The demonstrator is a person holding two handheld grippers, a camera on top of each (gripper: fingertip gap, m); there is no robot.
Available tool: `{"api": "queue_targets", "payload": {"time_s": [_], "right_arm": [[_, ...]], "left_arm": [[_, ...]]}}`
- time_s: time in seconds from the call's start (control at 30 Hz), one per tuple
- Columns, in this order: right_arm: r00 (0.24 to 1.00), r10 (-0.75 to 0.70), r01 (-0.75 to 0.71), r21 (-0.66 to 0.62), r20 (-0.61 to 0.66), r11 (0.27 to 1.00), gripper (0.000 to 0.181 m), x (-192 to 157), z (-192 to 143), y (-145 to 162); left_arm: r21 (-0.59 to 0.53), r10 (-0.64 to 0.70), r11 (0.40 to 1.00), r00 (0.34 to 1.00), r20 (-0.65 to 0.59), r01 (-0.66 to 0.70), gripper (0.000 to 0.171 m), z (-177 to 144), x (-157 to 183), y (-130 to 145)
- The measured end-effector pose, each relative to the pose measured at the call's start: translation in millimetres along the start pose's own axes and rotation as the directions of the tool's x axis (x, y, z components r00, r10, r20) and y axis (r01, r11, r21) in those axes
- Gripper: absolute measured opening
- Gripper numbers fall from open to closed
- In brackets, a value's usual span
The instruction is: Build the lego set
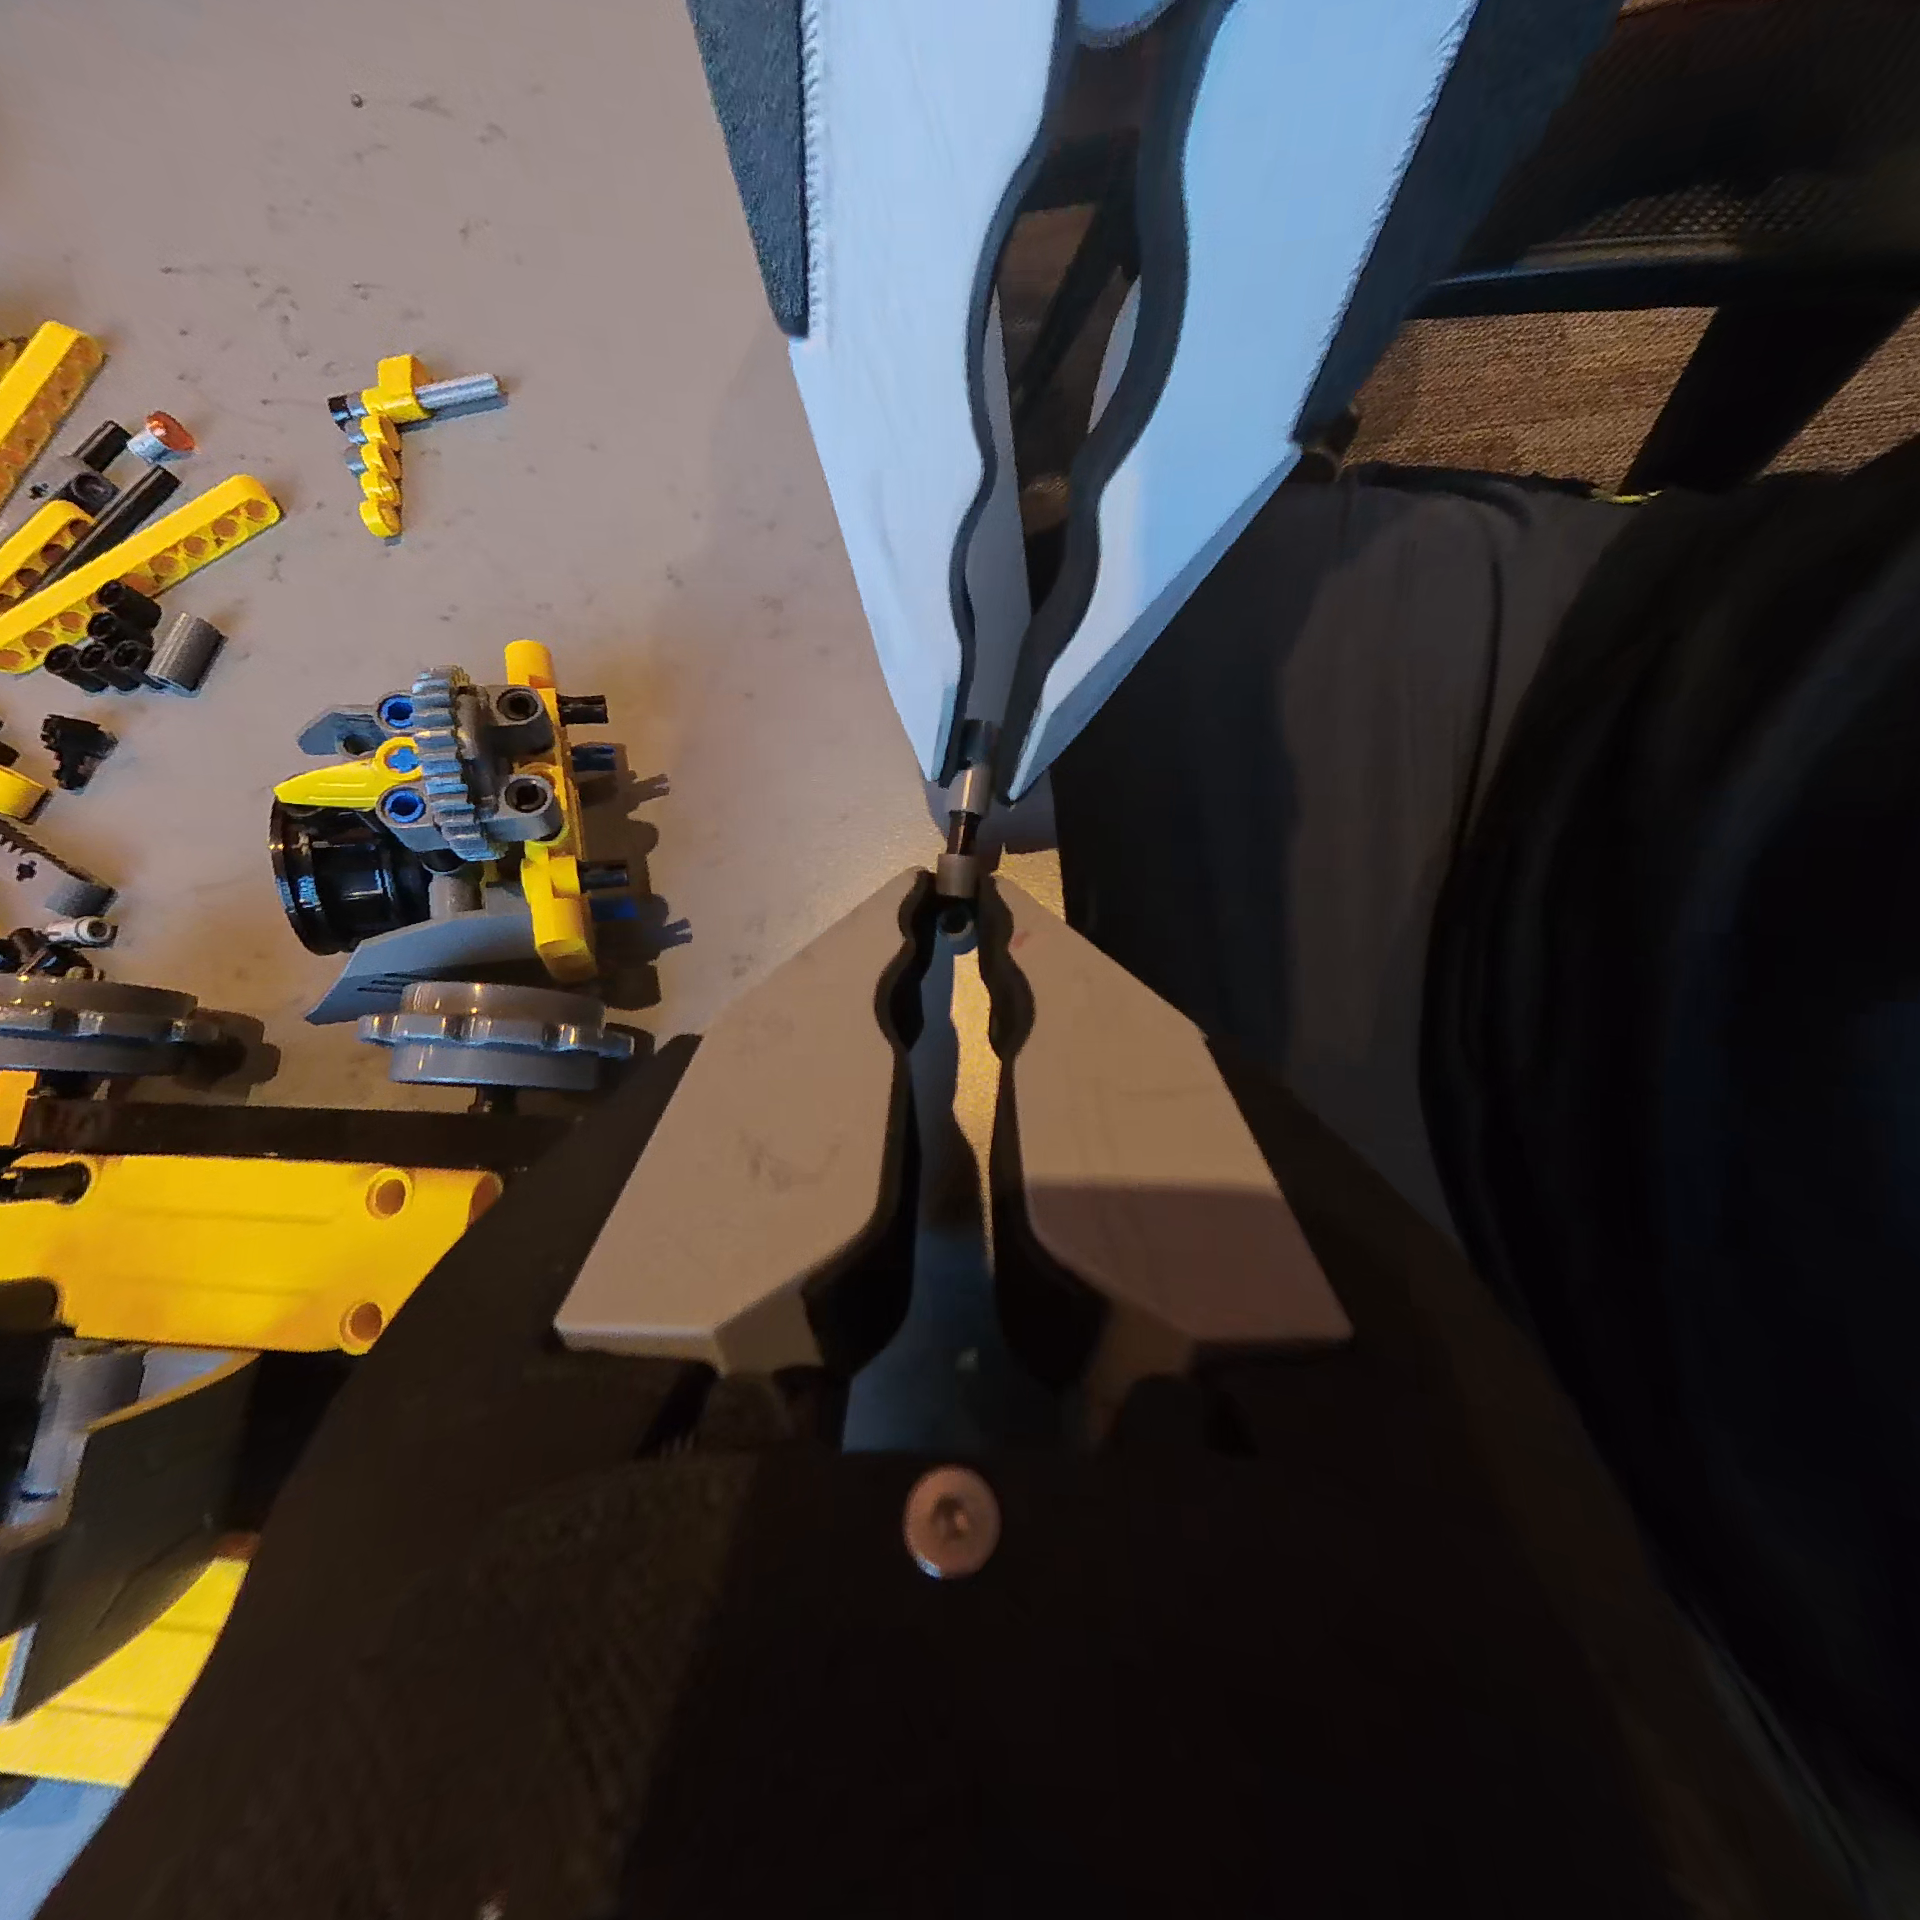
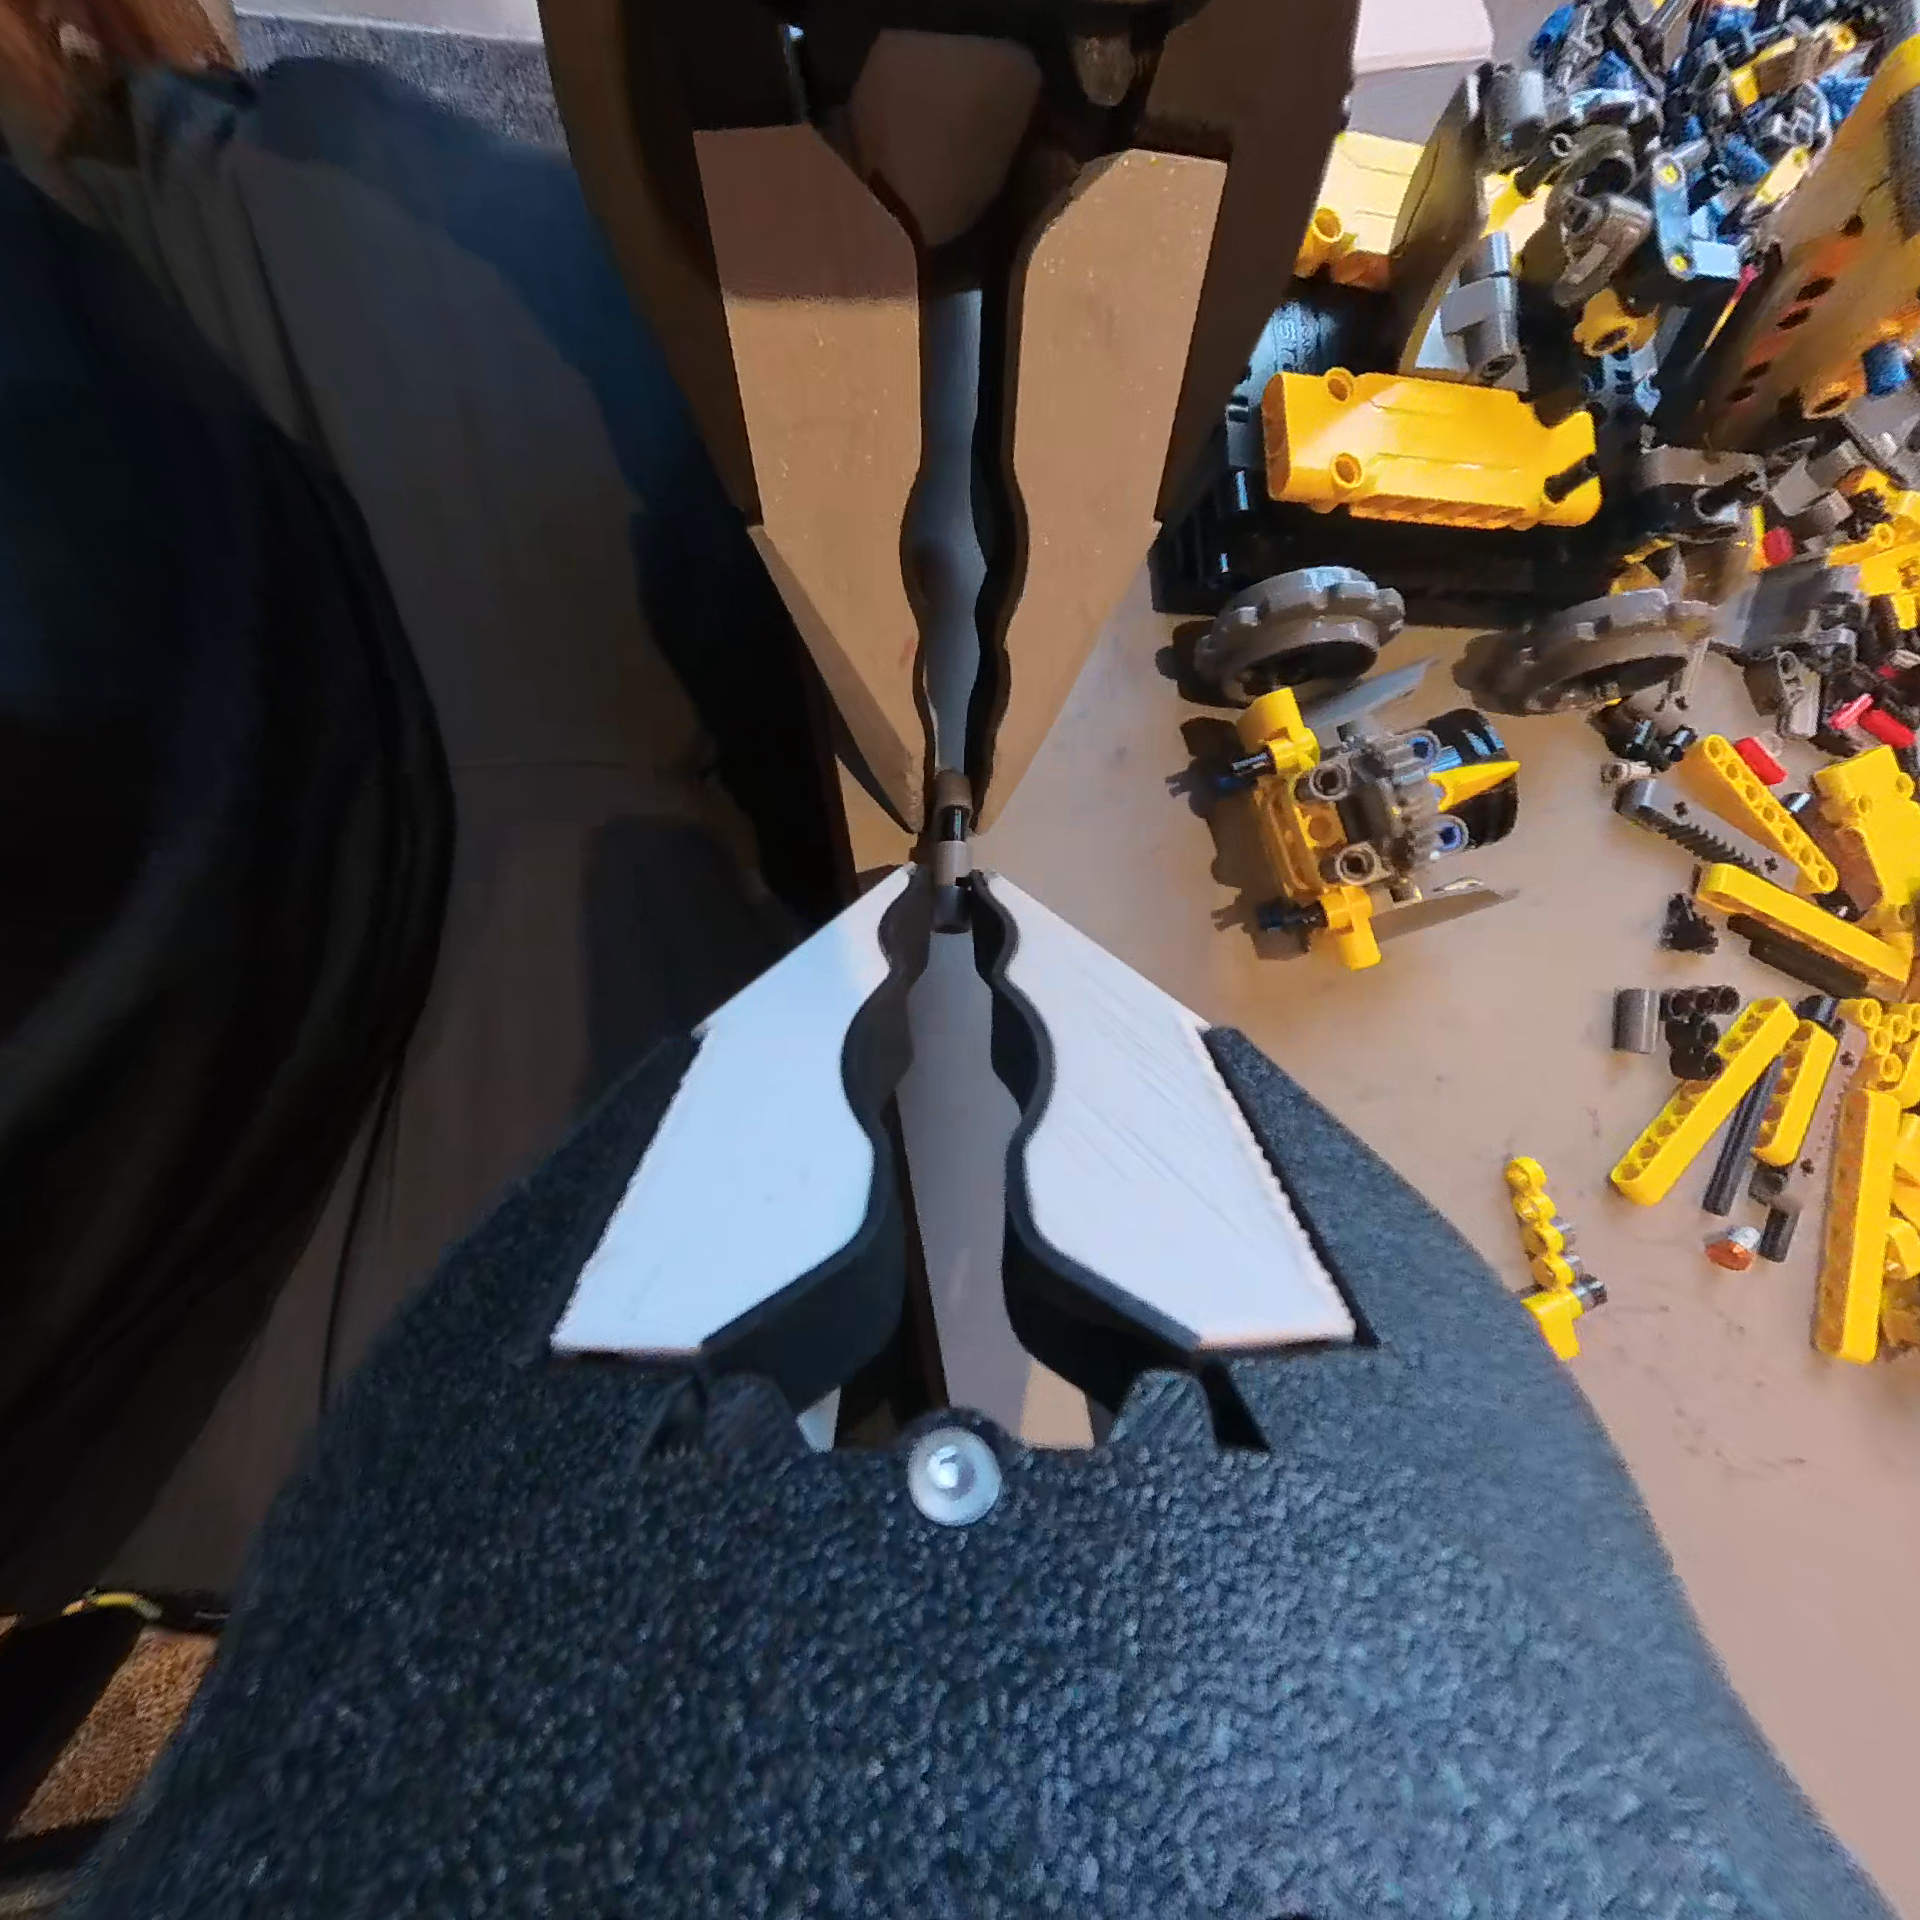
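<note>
While both grippers meet tip to tip just off the table edge (image 1: pixel 727 582), each pinches one end of the same tiny part: a short black axle (image 1: pixel 966 826) carrying small grey bushes (image 1: pixel 957 871). The left gripper (image 1: pixel 957 904), grey-fingered, is closed down on the lower bush; the right gripper (image 2: pixel 948 899), white-fingered, is closed on the opposite end, seen in the left wrist view as the white fingers (image 1: pixel 914 540) coming in from above. In both views only the very tips bear on the piece, the wavy black pads behind them standing apart.

Handling judgement: the axle piece is rigid plastic, near weightless, round and smooth, so likely to roll or squirt out of a tip pinch; best grip is square across a bush, not the bare shaft. Pulling or pushing along the axle line looks safer than twisting sideways.

It hangs in the air over a person's dark clothed lap (image 2: pixel 312 831), so a drop would probably land there, not on the table.

Nearby on the table: a grey-and-yellow gear assembly (image 1: pixel 468 810), grey toothed wheels (image 1: pixel 488 1029), loose yellow beams (image 1: pixel 156 561), a yellow L-shaped piece (image 1: pixel 390 436), and a big yellow and black vehicle build (image 2: pixel 1423 457)
</note>
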State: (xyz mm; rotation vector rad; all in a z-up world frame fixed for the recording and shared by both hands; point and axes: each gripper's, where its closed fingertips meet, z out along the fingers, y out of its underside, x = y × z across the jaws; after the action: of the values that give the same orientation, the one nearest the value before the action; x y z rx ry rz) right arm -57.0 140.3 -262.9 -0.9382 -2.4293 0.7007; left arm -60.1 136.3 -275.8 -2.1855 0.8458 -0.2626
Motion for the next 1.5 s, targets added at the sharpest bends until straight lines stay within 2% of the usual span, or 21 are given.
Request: {"api": "queue_targets", "payload": {"time_s": [0.37,0.5,0.67,0.83,1.03,1.13,1.27,1.4,1.5], "right_arm": [[0.989,-0.117,0.131,-0.164,0.089,0.978,0.006,-2.1,-2.9,-0.4],[0.978,0.097,-0.062,-0.184,0.185,0.981,0.006,-1.1,-1.2,-0.9],[0.908,0.315,-0.283,-0.149,0.277,0.947,0.005,-3.2,0.1,-1.5],[0.825,0.444,-0.423,-0.137,0.349,0.896,0.005,-4.5,1.0,-1.8],[0.684,0.574,-0.543,-0.210,0.451,0.813,0.005,-3.8,-0.5,-5.8],[0.645,0.603,-0.573,-0.225,0.469,0.788,0.005,-4.2,0.8,-6.6],[0.650,0.599,-0.597,-0.174,0.467,0.783,0.005,-7.1,4.6,-8.4],[0.693,0.576,-0.591,-0.114,0.434,0.798,0.005,-4.0,5.1,-9.0],[0.773,0.503,-0.516,-0.078,0.386,0.853,0.006,-3.1,5.1,-8.6]], "left_arm": [[-0.042,0.000,0.999,1.000,0.004,0.000,0.006,0.8,3.5,-0.4],[-0.056,-0.001,0.998,1.000,0.029,0.002,0.006,0.1,0.9,1.1],[-0.068,0.012,0.998,0.998,0.054,-0.009,0.006,-0.2,0.2,1.4],[-0.086,0.036,0.996,0.997,0.074,-0.029,0.006,-0.5,-0.1,2.1],[-0.124,0.122,0.986,0.986,0.111,-0.108,0.006,-0.9,0.8,2.3],[-0.132,0.162,0.981,0.978,0.132,-0.144,0.006,-2.0,0.6,3.1],[-0.111,0.147,0.985,0.981,0.127,-0.133,0.006,-1.6,1.6,2.3],[-0.118,0.151,0.984,0.979,0.139,-0.135,0.006,-1.9,-1.1,2.8],[-0.104,0.131,0.988,0.982,0.133,-0.118,0.006,-1.8,-1.7,2.7]]}}
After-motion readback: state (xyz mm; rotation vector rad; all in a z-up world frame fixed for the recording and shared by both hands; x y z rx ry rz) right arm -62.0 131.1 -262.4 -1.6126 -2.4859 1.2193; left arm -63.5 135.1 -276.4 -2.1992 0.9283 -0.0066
